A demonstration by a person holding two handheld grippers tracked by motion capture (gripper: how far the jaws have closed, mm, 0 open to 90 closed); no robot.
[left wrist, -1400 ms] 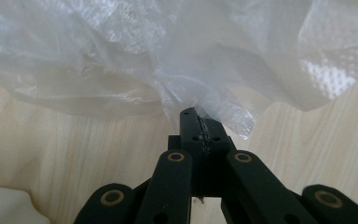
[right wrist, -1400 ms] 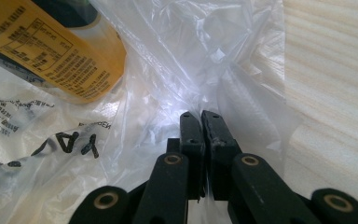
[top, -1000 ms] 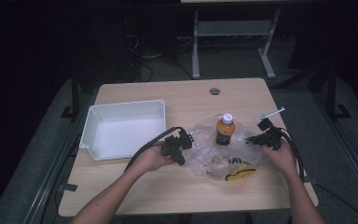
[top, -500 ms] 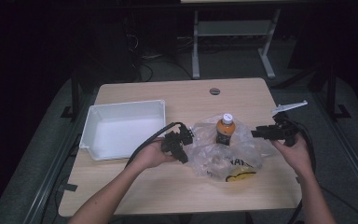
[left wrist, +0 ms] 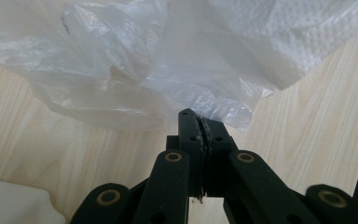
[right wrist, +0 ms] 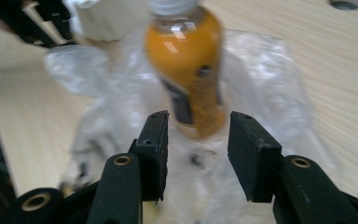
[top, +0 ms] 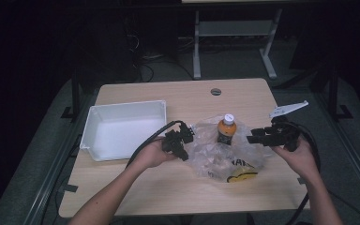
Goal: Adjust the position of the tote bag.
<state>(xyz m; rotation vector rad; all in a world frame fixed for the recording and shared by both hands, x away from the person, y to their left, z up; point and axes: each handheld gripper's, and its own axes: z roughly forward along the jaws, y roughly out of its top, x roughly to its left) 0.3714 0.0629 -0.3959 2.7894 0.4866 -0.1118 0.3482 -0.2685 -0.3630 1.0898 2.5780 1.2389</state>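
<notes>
A small bottle of orange drink (top: 226,129) with a white cap stands upright on a crumpled clear plastic bag (top: 218,158) at mid-table. My left gripper (top: 185,140) is at the bag's left edge, shut on a fold of the plastic bag (left wrist: 168,60); in the left gripper view the left gripper (left wrist: 198,122) pinches the film between closed jaws. My right gripper (top: 253,138) hovers right of the bottle, pointing left at it. In the right gripper view the right gripper (right wrist: 198,135) is open, with the bottle (right wrist: 186,70) just beyond its tips, untouched.
A white rectangular tray (top: 90,127) lies on the table's left side, close to the left hand. The bag carries a yellow print (top: 242,176) near the front. A cable hole (top: 215,91) sits at the table's back. A metal desk frame (top: 234,28) stands behind.
My right gripper drew back to the right of the bag and now points its open jaws at the bottle. The left gripper has stayed at the bag's edge.
</notes>
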